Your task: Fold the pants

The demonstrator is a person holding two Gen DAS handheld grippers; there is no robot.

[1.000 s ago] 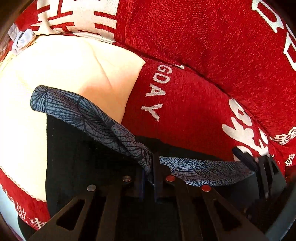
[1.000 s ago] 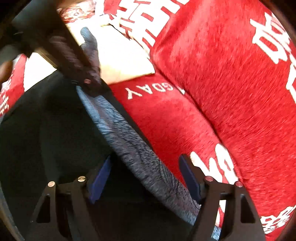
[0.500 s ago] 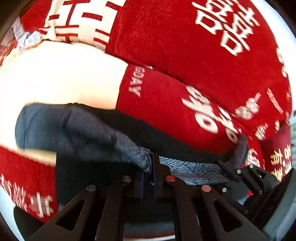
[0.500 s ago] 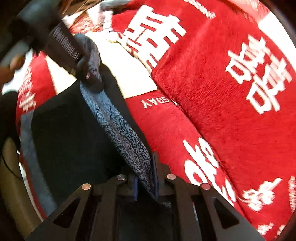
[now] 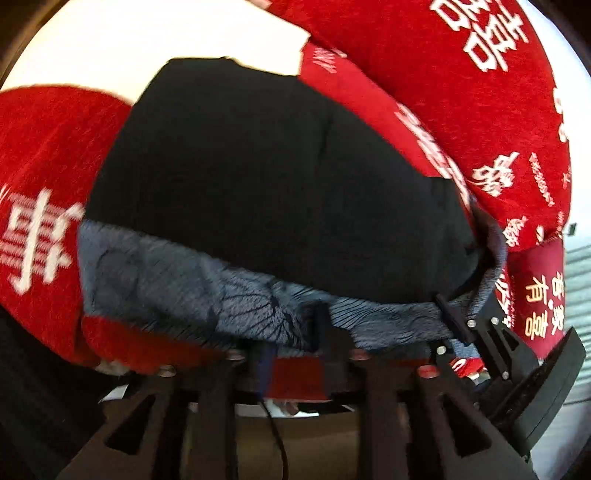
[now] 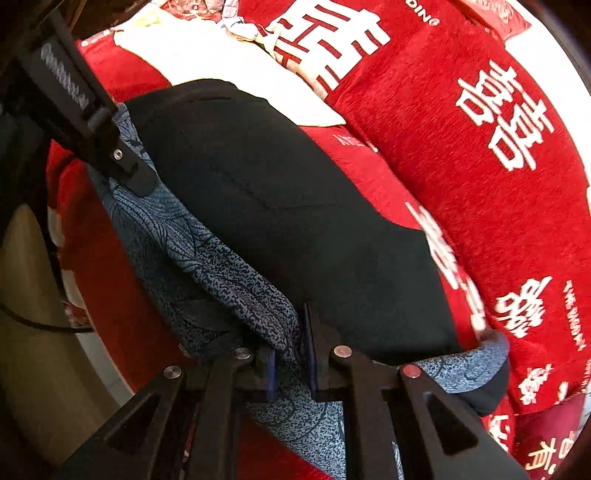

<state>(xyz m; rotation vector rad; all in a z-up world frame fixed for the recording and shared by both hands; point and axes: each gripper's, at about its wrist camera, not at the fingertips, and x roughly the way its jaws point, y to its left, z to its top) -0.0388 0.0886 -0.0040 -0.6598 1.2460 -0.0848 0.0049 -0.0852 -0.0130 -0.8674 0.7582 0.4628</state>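
Observation:
Black pants (image 5: 277, 184) (image 6: 295, 229) lie spread on the red sofa seat, and their blue-grey patterned band (image 5: 177, 280) (image 6: 207, 266) runs along the near edge. My left gripper (image 5: 295, 343) is at that band with its jaws opening. Red cover shows in the gap between its fingers, and the band lies just past the tips. My right gripper (image 6: 291, 354) is shut on the patterned band near its right end. It also shows in the left wrist view as the right gripper (image 5: 461, 325), and the left gripper (image 6: 125, 166) shows at the band's far end in the right wrist view.
A red sofa cover with white characters (image 5: 480, 110) (image 6: 480, 184) rises behind the pants as the backrest. A cream cloth (image 5: 184, 33) (image 6: 229, 70) lies beyond the pants. Pale floor (image 6: 29, 332) and a black cable (image 5: 277, 435) show past the seat's front edge.
Both grippers have drawn the patterned band toward the seat's front edge, laying the black cloth out flat. The right jaws have shut on the band. The left jaws have parted.

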